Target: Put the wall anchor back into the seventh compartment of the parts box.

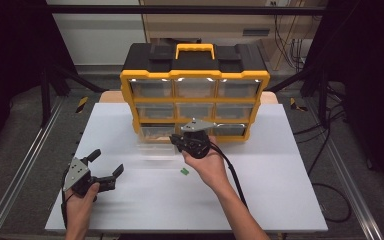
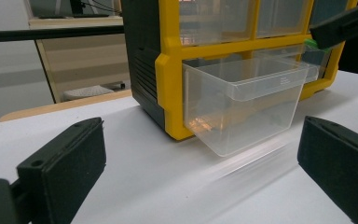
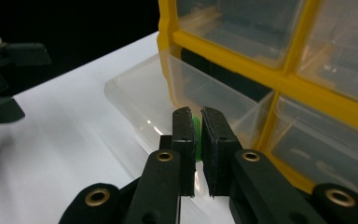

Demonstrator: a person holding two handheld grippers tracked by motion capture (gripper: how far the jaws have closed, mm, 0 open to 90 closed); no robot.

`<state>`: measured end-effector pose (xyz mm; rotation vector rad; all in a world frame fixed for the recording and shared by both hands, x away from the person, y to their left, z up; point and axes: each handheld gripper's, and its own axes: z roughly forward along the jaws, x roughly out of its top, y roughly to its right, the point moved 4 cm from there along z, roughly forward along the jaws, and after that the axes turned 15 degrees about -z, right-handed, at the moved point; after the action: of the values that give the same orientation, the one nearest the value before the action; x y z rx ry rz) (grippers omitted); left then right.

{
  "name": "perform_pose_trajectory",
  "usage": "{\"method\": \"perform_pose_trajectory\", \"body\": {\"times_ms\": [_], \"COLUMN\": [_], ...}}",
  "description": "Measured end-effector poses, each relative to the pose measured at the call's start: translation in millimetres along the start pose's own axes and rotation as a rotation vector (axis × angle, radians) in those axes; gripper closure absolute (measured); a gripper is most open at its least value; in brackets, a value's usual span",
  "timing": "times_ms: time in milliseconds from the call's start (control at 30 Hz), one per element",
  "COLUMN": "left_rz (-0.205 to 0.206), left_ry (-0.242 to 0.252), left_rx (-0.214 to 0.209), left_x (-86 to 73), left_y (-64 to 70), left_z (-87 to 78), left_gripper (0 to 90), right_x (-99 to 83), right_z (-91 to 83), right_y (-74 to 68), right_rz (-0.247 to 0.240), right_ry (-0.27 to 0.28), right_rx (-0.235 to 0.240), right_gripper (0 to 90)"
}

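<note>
Two black jaws of the right gripper (image 3: 198, 140) pinch a small green piece (image 3: 196, 133), poised just above the pulled-out clear drawer (image 3: 168, 100) at the bottom left of the yellow organizer (image 1: 195, 85). Another green piece (image 1: 183, 171) lies on the white table (image 1: 280, 200). Farther off, the left gripper (image 1: 105, 170) hovers wide open.
</note>
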<state>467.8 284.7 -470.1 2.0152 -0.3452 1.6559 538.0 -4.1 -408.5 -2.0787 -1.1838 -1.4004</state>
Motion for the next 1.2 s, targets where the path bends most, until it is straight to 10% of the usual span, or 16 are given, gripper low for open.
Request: {"method": "perform_pose_trajectory", "body": {"times_ms": [233,733,1200], "left_rz": [0.010,0.014,0.016], "left_ry": [-0.007,-0.010,-0.009], "left_rx": [-0.004,0.000,0.003], "left_x": [-0.6,-0.4,0.0], "left_y": [2.3,0.9,-0.3], "left_z": [1.4,1.9,1.1], "left_gripper": [0.9,0.9,0.9], "right_x": [10.8,8.0,-5.3], "right_z": [14.9,-3.0,-16.1], "right_y": [1.0,-3.3,-3.9], "right_rz": [-0.004,-0.063,-0.078], "right_ry": [-0.007,-0.102,-0.191], "right_rx": [0.000,-0.085,-0.083], "right_gripper": [83.5,24.8,15.4]}}
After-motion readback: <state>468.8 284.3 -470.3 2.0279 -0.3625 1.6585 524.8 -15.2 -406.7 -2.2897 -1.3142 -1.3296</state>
